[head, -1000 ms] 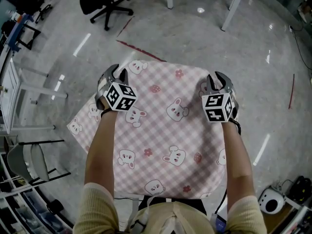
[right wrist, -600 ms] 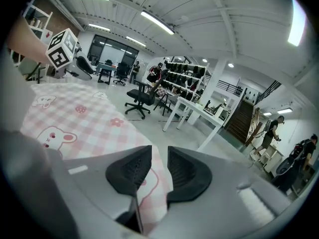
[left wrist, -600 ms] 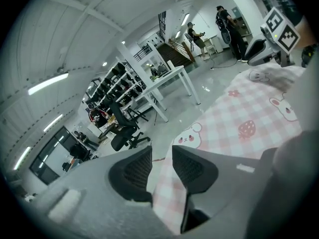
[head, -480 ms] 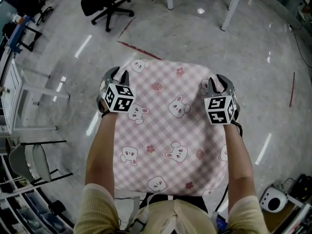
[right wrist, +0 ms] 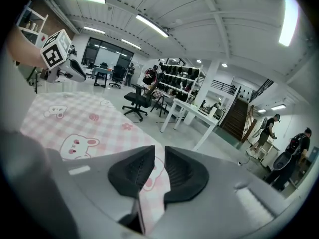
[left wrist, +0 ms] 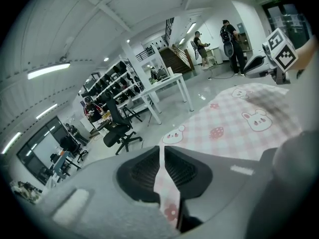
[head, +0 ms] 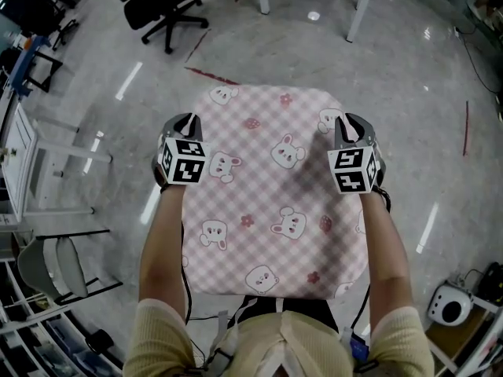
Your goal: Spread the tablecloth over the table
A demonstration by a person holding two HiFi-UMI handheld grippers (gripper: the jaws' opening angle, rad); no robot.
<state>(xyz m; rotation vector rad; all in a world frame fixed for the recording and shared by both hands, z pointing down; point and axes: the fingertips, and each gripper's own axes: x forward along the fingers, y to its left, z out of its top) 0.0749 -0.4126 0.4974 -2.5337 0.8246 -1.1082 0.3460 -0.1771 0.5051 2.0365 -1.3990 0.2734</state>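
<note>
Spanning tablecloth (head: pixel 271 203), edges within right claw (head: pixel 354 124) and just-closed left claw (head: pixel 182 122)

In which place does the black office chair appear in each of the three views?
Head view: black office chair at top left, beyond the tablecloth.
Left gripper view: chair left of centre, beyond the tablecloth.
Right gripper view: chair near centre, beyond the tablecloth.
Shared landmark: the pink checked tablecloth.
</note>
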